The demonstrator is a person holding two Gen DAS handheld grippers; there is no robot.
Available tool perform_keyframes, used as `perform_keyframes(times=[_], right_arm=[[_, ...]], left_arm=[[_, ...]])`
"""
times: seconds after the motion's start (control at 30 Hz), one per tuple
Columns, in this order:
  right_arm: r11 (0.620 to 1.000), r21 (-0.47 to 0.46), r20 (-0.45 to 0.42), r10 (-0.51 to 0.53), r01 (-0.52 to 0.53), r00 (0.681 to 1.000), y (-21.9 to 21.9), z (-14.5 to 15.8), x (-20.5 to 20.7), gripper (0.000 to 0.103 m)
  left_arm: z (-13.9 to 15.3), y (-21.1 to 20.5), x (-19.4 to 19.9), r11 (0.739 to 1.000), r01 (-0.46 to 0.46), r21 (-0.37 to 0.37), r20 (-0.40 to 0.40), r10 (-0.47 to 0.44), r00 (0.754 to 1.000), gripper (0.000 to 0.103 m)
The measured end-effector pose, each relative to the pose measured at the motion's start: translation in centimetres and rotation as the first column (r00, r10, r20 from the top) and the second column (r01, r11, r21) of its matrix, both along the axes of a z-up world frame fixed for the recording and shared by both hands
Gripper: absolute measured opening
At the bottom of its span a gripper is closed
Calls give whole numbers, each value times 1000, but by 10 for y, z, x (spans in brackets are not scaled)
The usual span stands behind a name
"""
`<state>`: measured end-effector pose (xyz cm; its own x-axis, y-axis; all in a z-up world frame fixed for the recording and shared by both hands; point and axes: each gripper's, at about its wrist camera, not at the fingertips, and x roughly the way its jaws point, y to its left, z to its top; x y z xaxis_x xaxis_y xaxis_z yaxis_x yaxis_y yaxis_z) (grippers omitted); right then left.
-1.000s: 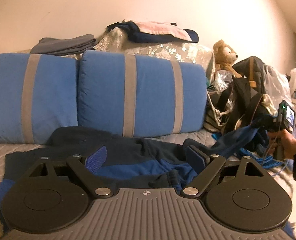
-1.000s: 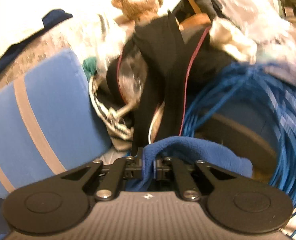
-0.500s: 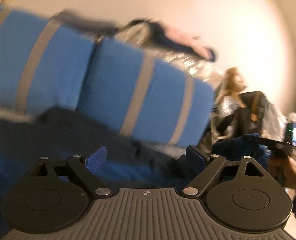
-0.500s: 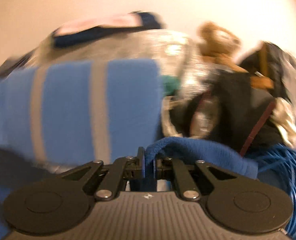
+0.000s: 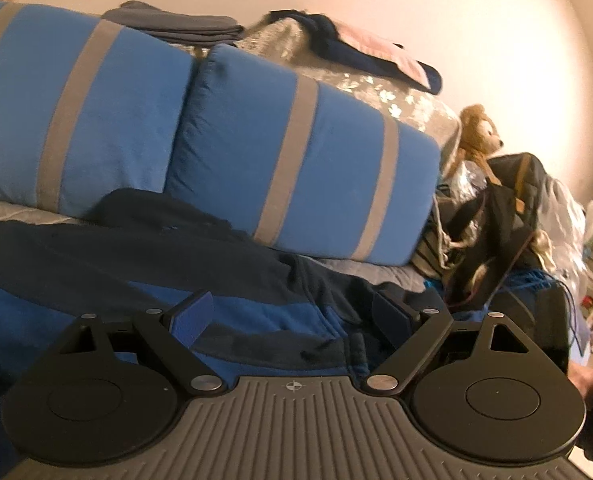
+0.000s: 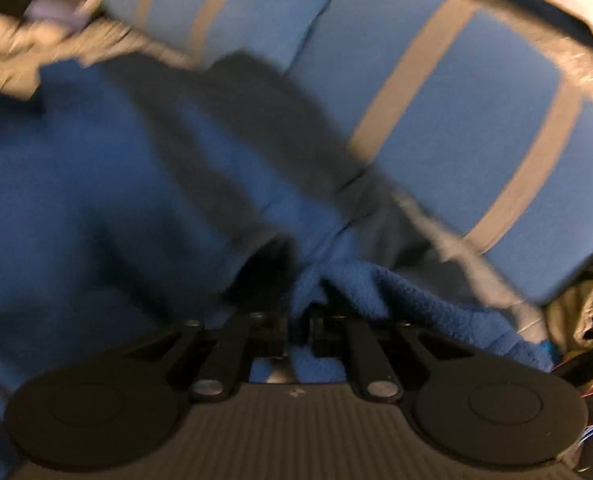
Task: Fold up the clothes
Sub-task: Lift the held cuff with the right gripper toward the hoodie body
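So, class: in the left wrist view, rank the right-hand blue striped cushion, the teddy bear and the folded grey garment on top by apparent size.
1. Blue striped cushion
2. Folded grey garment
3. Teddy bear, though these last two look close.

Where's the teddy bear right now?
In the left wrist view the teddy bear sits at the upper right, against the wall, between the end of the blue striped cushion and the dark bag.

No readable text, labels, brands or numbers in either view; right wrist view too blurred to tell.
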<state>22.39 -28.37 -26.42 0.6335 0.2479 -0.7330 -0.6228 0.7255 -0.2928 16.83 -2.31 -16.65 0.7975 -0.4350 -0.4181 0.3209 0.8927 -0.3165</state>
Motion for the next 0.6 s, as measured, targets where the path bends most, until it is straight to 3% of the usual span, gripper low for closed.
perform_keyframes(times=[0.03,0.1,0.23,0.33,0.47,0.6], right_arm=[[1000,1,-9,3,-3,1000,-2,-2,-5,52],[1000,24,-24,6,-5,1000,-8,-4,-13,79],[987,146,-41,-66,72,997,-34,3,-24,86],[946,281,-64,-149,161,987,-64,12,-34,86],[844,445,-123,-275,300,954,-107,15,-41,85],[646,624,-232,-384,439,894,-149,5,-43,80]], left_arm=[[0,0,-1,1000,8,0,2,-8,1000,88],[0,0,-1,1000,15,-3,4,-15,1000,88],[1,1,0,1000,24,-20,-2,-24,1000,88],[1,1,0,999,29,-30,-4,-30,1000,88],[1,-1,-2,999,45,-25,-3,-45,999,88],[1,-3,-2,999,51,-14,0,-51,999,88]])
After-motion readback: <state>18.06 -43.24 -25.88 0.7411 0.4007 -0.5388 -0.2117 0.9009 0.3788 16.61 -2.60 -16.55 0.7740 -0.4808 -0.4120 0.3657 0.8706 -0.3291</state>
